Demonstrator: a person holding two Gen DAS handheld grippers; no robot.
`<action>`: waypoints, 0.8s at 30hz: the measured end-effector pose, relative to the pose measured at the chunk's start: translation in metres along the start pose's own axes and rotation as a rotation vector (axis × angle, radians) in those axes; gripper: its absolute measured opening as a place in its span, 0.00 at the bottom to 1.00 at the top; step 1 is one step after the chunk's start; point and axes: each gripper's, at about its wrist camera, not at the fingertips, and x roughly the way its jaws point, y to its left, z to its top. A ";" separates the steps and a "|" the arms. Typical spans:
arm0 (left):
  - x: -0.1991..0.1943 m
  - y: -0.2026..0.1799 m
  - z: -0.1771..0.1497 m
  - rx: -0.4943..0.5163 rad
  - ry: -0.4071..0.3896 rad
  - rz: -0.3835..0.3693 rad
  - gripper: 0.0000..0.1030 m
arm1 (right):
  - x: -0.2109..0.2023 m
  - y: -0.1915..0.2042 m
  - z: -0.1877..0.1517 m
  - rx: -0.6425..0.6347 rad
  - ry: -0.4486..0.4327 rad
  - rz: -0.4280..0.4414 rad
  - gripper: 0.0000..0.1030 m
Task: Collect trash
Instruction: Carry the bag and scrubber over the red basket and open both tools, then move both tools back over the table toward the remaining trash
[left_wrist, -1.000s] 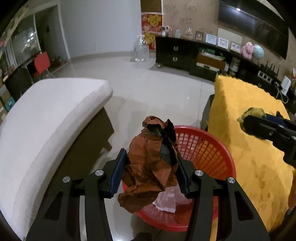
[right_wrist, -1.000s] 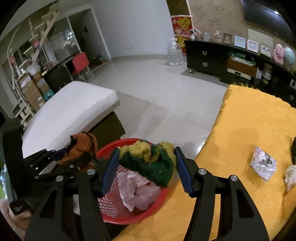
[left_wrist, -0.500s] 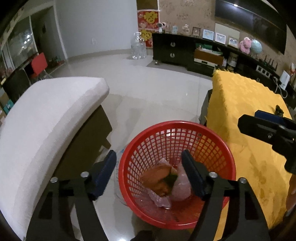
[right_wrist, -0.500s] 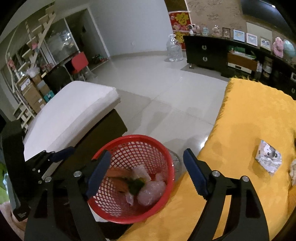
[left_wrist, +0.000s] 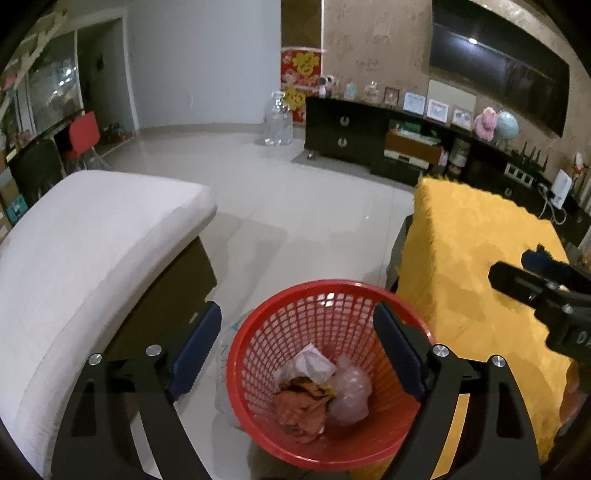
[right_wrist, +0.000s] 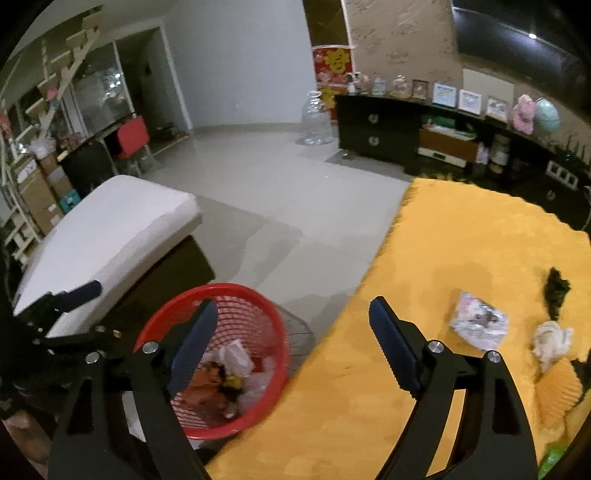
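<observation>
A red mesh basket stands on the floor beside the yellow-covered table. It holds a crumpled orange wrapper, pale plastic and white paper. My left gripper is open and empty above the basket. My right gripper is open and empty over the table's edge, the basket to its left. On the table lie a white printed wrapper, a black scrap and a cream wad.
A white cushioned bench stands left of the basket. A dark TV cabinet and a clear water jug are at the far wall. An orange pleated piece lies at the table's right edge.
Both grippers opened and dropped their loads, the orange wrapper and the green-yellow wad, into the basket. Both have since lifted; the right one has shifted right over the table.
</observation>
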 end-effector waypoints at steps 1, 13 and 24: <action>-0.001 -0.002 0.001 0.000 -0.006 -0.004 0.80 | -0.002 -0.003 -0.001 0.002 -0.003 -0.011 0.80; -0.004 -0.060 0.007 0.067 -0.027 -0.079 0.81 | -0.056 -0.099 -0.015 0.130 -0.056 -0.183 0.81; -0.005 -0.151 0.013 0.187 -0.033 -0.174 0.82 | -0.109 -0.199 -0.049 0.323 -0.088 -0.344 0.81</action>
